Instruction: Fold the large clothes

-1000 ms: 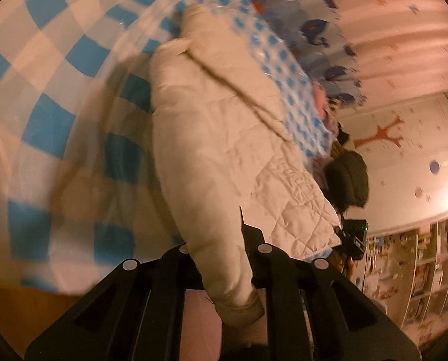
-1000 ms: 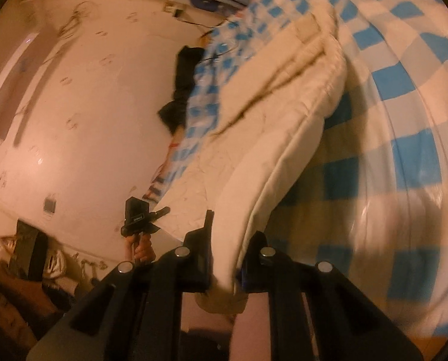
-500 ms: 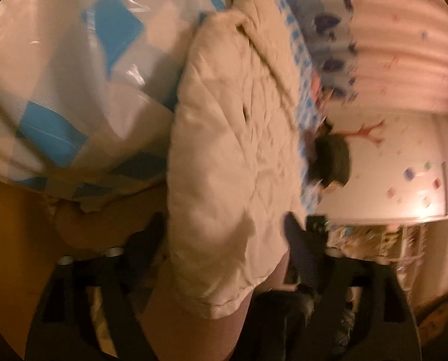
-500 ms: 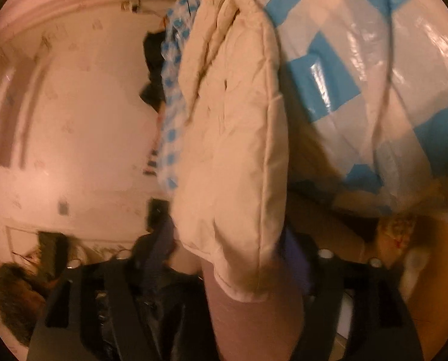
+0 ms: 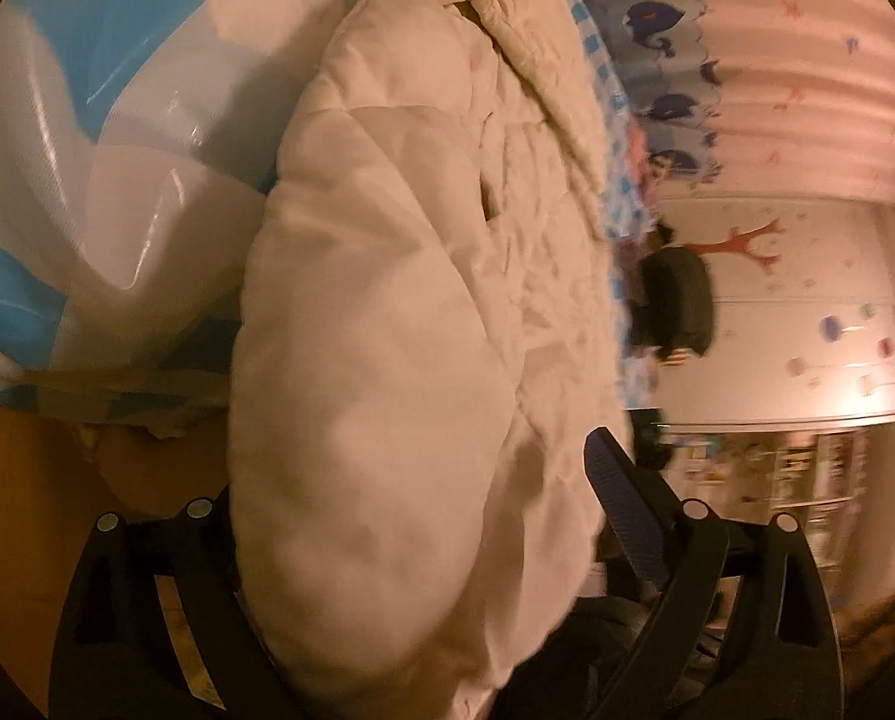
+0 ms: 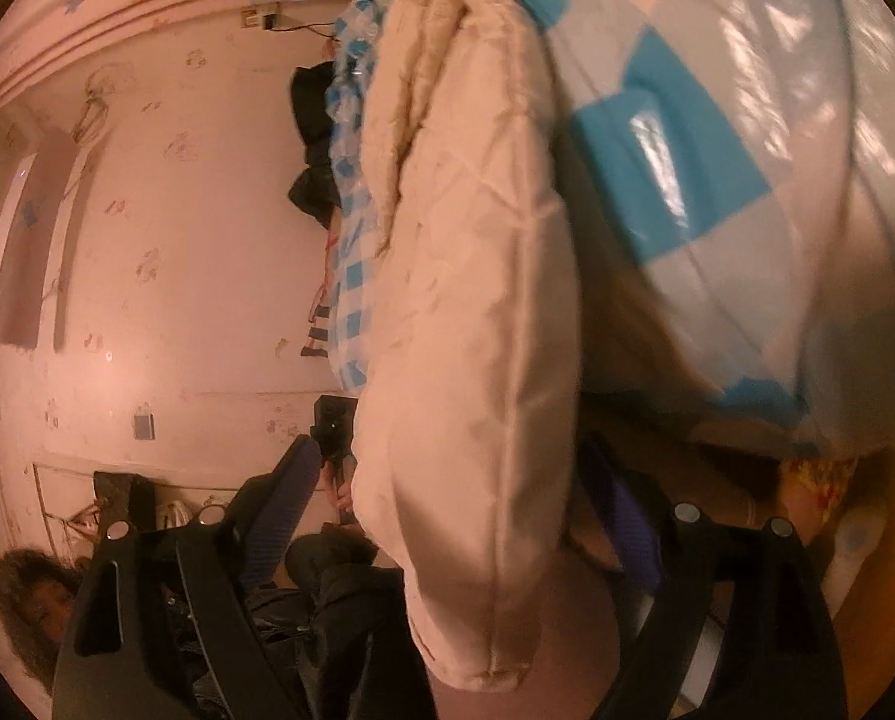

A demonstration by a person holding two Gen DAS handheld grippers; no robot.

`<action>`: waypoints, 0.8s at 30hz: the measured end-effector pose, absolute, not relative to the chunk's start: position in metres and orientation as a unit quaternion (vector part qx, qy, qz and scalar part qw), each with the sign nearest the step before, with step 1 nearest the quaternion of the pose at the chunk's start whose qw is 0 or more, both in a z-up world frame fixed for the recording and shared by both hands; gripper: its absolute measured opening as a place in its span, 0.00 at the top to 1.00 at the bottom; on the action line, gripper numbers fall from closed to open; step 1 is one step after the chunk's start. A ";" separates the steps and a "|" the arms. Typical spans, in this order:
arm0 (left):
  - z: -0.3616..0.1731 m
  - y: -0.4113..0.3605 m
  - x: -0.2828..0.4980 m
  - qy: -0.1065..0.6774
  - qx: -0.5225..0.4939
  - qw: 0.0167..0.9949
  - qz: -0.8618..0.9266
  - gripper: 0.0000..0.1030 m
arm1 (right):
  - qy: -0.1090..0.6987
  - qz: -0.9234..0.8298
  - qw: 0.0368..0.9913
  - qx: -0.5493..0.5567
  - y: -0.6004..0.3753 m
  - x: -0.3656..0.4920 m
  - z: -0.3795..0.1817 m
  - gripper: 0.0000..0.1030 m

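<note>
The cream quilted coat (image 5: 387, 312) is lying on the bed, on the blue and white checked cover (image 5: 45, 138), and its near end is hanging over the edge of the bed toward the two tongs. A fold is already running along the length of the coat, so the step in hand seems to be the release of this near end.

The left tongs (image 5: 411, 516) are opening, and the thick rounded edge of the coat is sitting between the two fingers. The right finger (image 5: 621, 510) is standing clear of the cloth; the left finger is hidden behind the coat, so I cannot tell if it is touching. The right tongs (image 6: 453, 510) are opening too. The coat's hem (image 6: 489, 654) is hanging between the fingers, and the left finger (image 6: 279, 516) is standing away from it with a clear gap. In my judgement neither pair is gripping anything now.

To do this step well, I think both tongs should be fully wide before they are drawing back, so that no pad is catching the soft cloth and pulling the fold open. The end of the coat is resting beyond the edge of the bed, so its weight may be dragging it down. A good next grip would be lifting this end further onto the checked cover.
</note>
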State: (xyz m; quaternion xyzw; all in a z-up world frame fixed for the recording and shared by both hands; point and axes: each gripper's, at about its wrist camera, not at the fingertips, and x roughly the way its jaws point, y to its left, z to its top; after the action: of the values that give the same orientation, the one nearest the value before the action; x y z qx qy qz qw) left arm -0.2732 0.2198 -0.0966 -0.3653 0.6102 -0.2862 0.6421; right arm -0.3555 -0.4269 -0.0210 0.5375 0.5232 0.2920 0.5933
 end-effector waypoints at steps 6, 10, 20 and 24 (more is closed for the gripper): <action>-0.083 0.208 -0.282 0.626 -0.315 0.663 -0.263 0.69 | 0.520 0.286 0.627 0.504 -0.412 -0.356 -0.014 0.77; -0.062 0.206 -0.292 0.612 -0.297 0.689 -0.251 0.88 | 0.490 0.291 0.640 0.515 -0.412 -0.363 -0.003 0.82; 0.005 0.189 -0.320 0.572 -0.184 0.762 -0.243 0.94 | 0.438 0.324 0.660 0.518 -0.421 -0.393 0.034 0.82; -0.017 0.201 -0.322 0.572 -0.215 0.753 -0.246 0.93 | 0.462 0.304 0.640 0.534 -0.425 -0.406 0.003 0.82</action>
State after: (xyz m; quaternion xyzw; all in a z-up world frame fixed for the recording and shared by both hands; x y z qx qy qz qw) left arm -0.3220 0.2014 -0.0174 -0.2145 0.5720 -0.2456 0.7527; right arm -0.4063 -0.4252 0.0026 0.5335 0.4623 0.3037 0.6398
